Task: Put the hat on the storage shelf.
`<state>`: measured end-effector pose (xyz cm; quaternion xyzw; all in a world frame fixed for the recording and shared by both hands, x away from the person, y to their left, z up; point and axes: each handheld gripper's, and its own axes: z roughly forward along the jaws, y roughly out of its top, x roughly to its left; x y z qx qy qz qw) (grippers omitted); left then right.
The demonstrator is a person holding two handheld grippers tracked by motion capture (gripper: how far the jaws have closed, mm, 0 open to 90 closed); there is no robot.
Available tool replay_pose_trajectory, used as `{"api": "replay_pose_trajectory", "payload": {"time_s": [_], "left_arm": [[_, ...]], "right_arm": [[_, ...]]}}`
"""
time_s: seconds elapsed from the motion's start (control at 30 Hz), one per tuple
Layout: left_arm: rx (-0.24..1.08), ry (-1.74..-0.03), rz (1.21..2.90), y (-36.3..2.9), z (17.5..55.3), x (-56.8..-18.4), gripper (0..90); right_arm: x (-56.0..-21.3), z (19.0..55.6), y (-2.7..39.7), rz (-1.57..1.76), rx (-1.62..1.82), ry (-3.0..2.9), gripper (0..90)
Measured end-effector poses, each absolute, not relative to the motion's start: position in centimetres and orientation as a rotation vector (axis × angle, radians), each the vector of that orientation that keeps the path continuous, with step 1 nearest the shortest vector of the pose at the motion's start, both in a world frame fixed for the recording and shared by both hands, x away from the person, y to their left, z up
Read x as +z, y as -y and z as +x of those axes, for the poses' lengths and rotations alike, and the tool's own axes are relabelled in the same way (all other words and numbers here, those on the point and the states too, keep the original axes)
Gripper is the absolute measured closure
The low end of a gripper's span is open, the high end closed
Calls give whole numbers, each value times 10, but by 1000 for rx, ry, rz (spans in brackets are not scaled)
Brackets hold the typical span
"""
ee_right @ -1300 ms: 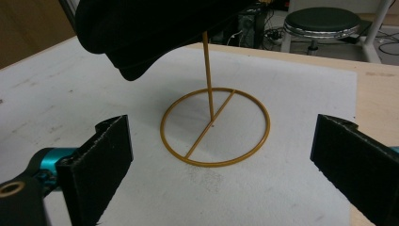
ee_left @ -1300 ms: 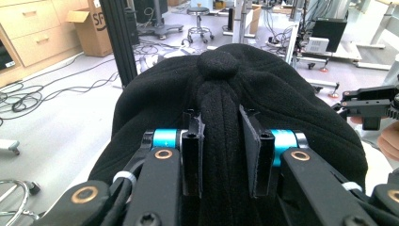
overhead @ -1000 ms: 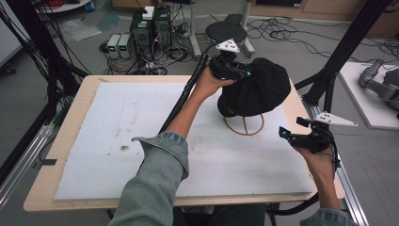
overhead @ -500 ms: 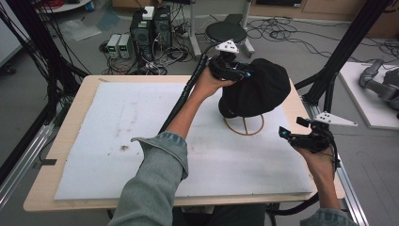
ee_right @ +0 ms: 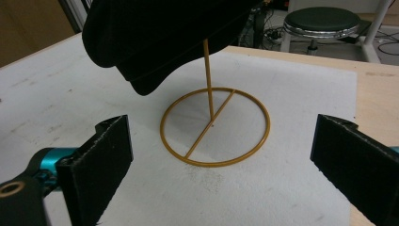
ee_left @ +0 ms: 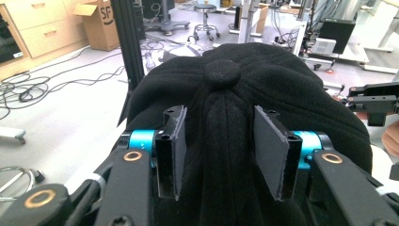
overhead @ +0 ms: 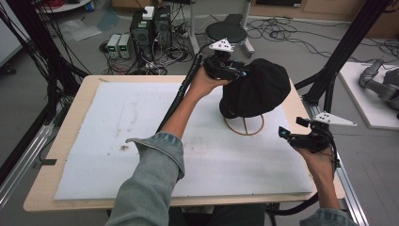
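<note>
Here, a black fabric cap with a round top button [overhead: 258, 89] is seen resting on a thin golden wire stand with a ring base [overhead: 244, 125], toward the far right of the white padded counter [overhead: 141, 141]. The cap is carried clear of the counter on the stand's upright rod, tilted, its crown turned up and to the right and its opening sloping down to the left; no brim can be made out. The left gripper [ee_left: 221, 150] is placed at the cap's far-left side, its jaws having just been opening; a raised fold of fabric lies between the pads, apart from them, so nothing is gripped. The right gripper [overhead: 288, 135] is held wide open and empty near the counter's right edge, aimed at the ring base.
</note>
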<state>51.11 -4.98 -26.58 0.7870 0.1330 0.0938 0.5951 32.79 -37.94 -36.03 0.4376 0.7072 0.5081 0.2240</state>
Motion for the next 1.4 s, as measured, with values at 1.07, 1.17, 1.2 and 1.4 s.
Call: {"api": "replay_pose_trajectory", "payload": {"time_s": [1.07,1.17,1.2,1.4], "left_arm": [[390,-393,1831,-72,476,-254,434],[417,-423,1836,-88,472,-260,417],[421,-430,1835,-93,471,-262,403],[455,-480,1839,-120,460,-274,351]], "right_arm": [[-364,335,371,1205,1389,-1982,57],[-364,335,371,1208,1389,-1982,57],[-364,336,371,1207,1388,-1982,56],[-365,337,369,1201,1388,-1987,56]]}}
